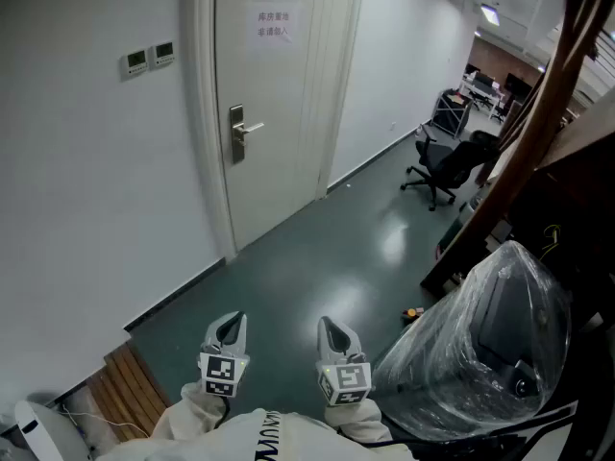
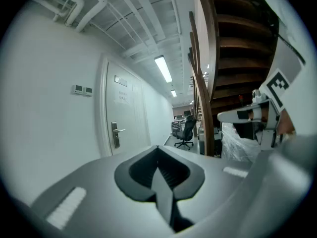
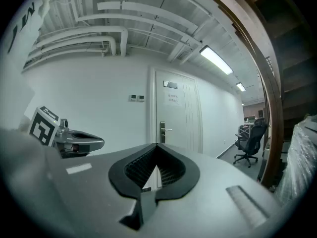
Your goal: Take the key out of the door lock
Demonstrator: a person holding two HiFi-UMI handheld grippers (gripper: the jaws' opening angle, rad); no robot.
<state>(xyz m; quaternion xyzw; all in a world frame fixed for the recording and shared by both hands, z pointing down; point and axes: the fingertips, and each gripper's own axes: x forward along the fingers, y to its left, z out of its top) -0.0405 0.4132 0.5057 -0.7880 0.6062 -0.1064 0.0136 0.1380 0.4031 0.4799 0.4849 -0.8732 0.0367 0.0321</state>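
A white door (image 1: 274, 94) stands shut across the corridor, well ahead of me. Its metal lock plate with a lever handle (image 1: 237, 133) shows on the door's left side, and the key is too small to make out. The lock plate also appears in the left gripper view (image 2: 115, 134) and the right gripper view (image 3: 163, 131). My left gripper (image 1: 229, 327) and right gripper (image 1: 334, 332) are held low and close to my body, side by side, far from the door. Both are shut with nothing between their jaws.
A black office chair (image 1: 444, 166) stands down the corridor on the right. A large plastic-wrapped object (image 1: 480, 344) sits close at my right under a dark wooden staircase (image 1: 553, 94). Wooden slats (image 1: 125, 392) lie at the lower left. Two wall control panels (image 1: 149, 58) hang left of the door.
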